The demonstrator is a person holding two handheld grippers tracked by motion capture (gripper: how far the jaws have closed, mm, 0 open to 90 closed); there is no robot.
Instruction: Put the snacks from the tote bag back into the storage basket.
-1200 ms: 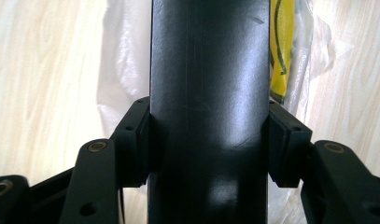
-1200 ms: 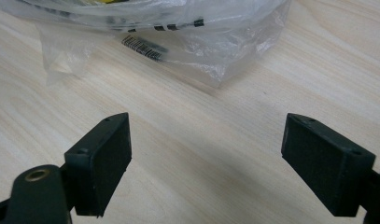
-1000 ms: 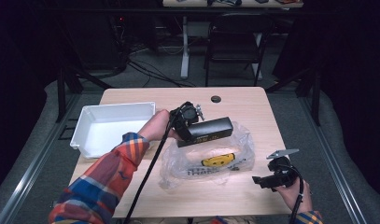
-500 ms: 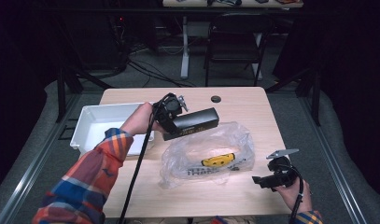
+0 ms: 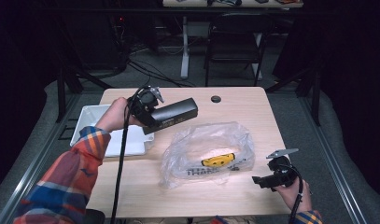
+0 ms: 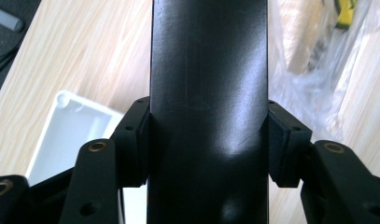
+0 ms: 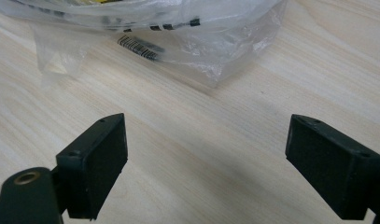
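Note:
A long black box [image 5: 171, 114] hangs in the air over the table's left half, level and pointing right. My left gripper [image 5: 152, 116] is shut on its left end; in the left gripper view both pads [image 6: 283, 140] press the sides of the box [image 6: 208, 84]. A crumpled clear plastic bag [image 5: 206, 154] with a yellow print lies on the wooden table [image 5: 253, 116], right of centre. My right gripper [image 5: 260, 181] rests low at the front right, jaws wide open with nothing between them, facing the bag [image 7: 155, 28].
A white tray [image 5: 87, 123] sits at the table's left edge, partly under the held box, and its corner [image 6: 61, 135] appears in the left gripper view. A small black round object [image 5: 216, 99] lies near the far edge. Chairs and cables stand beyond the table.
My left hand has carried the black box leftward and up, from above the bag to over the tray's right edge. The right gripper has stayed put.

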